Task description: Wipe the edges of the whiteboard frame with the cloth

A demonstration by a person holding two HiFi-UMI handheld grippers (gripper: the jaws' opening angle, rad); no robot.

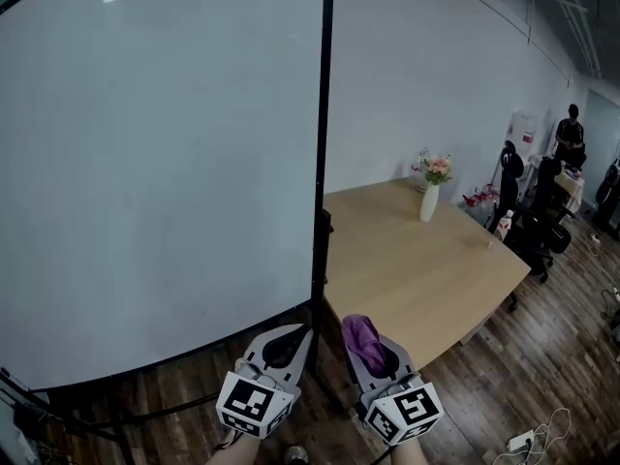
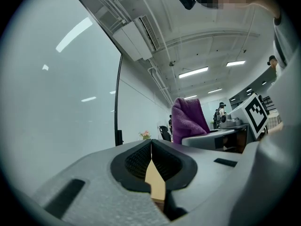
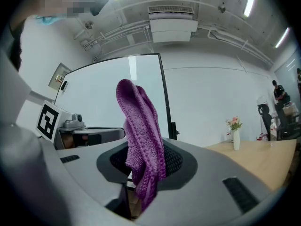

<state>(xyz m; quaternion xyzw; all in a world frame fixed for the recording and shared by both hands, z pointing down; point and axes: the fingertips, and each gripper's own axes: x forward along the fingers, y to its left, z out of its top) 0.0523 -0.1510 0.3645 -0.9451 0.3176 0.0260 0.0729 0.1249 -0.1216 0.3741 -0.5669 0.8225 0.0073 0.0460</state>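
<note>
The large white whiteboard (image 1: 155,163) fills the left and centre of the head view, and its thin black frame (image 1: 321,143) runs as a vertical line down the middle of the picture. To the right of the frame lies a light wooden worktop (image 1: 417,269), with dark wood plank floor (image 1: 523,376) below it and along the bottom edge. At the bottom centre sit the two grey grippers, side by side and pointing up the frame. The left gripper (image 1: 302,332) has its tip close to the lower end of the black frame's vertical edge; its own view shows the jaws pressed together with nothing between them. The right gripper (image 1: 373,349), just to its right, is clamped on a purple knitted cloth (image 1: 360,337), which stands up out of the jaws in a folded bunch and hangs below them too. The cloth is near the frame's lower right corner but apart from it. A small white vase of flowers (image 1: 428,202) stands at the worktop's far end, right of centre.
</note>
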